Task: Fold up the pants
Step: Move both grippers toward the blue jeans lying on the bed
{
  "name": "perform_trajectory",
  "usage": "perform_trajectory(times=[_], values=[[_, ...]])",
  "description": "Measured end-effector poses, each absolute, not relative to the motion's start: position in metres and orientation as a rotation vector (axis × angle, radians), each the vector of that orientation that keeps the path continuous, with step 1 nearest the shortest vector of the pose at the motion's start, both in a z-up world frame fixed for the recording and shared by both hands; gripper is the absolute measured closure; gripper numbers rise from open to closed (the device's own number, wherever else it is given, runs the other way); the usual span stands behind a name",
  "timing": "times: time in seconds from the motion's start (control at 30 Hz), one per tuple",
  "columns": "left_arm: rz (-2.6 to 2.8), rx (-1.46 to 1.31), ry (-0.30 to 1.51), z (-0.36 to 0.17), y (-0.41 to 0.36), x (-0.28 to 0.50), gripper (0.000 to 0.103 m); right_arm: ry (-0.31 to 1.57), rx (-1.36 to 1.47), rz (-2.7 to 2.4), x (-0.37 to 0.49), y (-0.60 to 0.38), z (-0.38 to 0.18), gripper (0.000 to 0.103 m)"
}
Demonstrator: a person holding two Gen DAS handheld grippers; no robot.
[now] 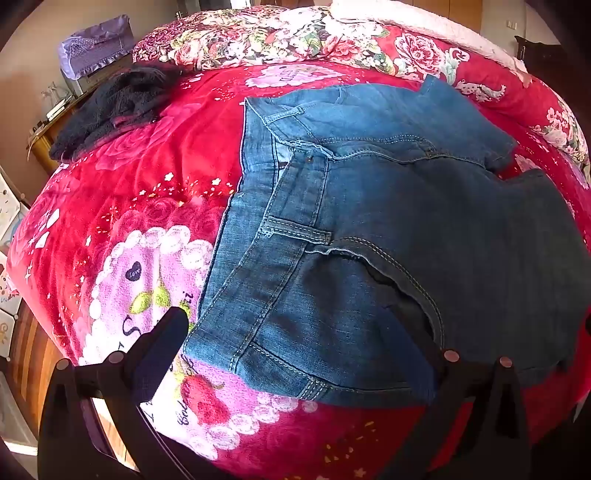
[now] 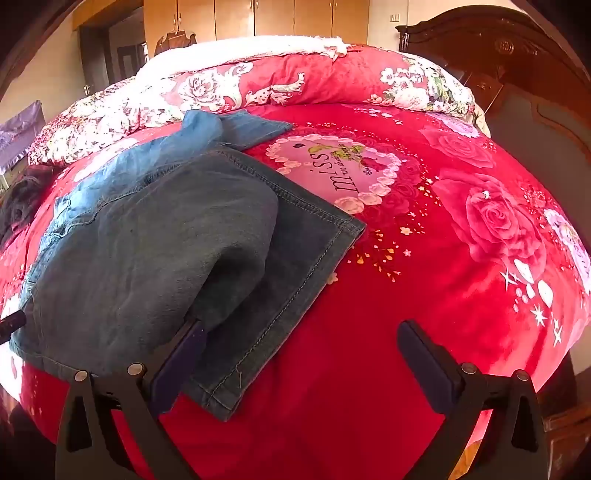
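Left wrist view: the jeans [image 1: 388,240] are lying on the red rose-print blanket [image 1: 129,206] that covers the bed. The waistband runs along their left edge, from up top down to the near corner, so the long axis heads off to the right, with the legs folded back over the seat. Right wrist view shows the other end: the jeans [image 2: 147,236] sit on the left half of the blanket [image 2: 424,295], a hemmed leg end pointing toward the near right, a second lighter leg end further back.

Left tool [image 1: 306,350] is spread wide, holding nothing. Its left finger [image 1: 162,347] hovers over the blanket just beside the waistband corner; the right one is mostly lost against the dark denim, so I can't tell if it touches.

Right tool [image 2: 301,354] is also wide open, gripping nothing. Its left finger [image 2: 181,369] sits under a raised hump of the folded denim, apparently touching the cloth; the right finger [image 2: 428,365] is over bare blanket.

Other stuff: a dark fuzzy garment [image 1: 114,107] at the far left of the bed, a rolled floral quilt [image 1: 277,37] along the back edge, wooden wardrobe doors [image 2: 258,18] behind, dark carved headboard [image 2: 517,92] on the right.
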State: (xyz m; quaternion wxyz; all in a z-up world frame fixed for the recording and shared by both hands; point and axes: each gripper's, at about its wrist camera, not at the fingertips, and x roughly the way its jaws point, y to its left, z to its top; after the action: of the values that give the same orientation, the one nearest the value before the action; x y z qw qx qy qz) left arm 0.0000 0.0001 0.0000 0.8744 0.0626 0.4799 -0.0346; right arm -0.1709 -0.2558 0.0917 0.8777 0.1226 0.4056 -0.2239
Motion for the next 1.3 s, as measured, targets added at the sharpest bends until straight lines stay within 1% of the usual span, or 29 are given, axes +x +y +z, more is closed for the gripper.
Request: perform_trajectory(times=[0.37, 0.7, 0.93, 1.13, 1.3], values=[[-0.062, 0.128, 1.011, 0.000, -0.003, 0.002, 0.000, 0.844, 0.253, -0.460, -0.170, -0.254, 0.094, 0.000], [-0.092, 0.119, 0.999, 0.016, -0.005, 0.006, 0.000, 0.824, 0.203, -0.411, -0.161, -0.250, 0.119, 0.000], [-0.102, 0.110, 0.986, 0.025, -0.008, 0.009, 0.000, 0.815, 0.226, -0.424, -0.159, -0.262, 0.127, 0.000], [-0.113, 0.087, 0.960, 0.034, -0.012, 0.011, 0.000, 0.808, 0.209, -0.419, -0.158, -0.260, 0.130, 0.000], [-0.129, 0.067, 0.887, 0.043, -0.014, 0.006, 0.000, 0.786, 0.196, -0.400, -0.157, -0.254, 0.135, 0.000]])
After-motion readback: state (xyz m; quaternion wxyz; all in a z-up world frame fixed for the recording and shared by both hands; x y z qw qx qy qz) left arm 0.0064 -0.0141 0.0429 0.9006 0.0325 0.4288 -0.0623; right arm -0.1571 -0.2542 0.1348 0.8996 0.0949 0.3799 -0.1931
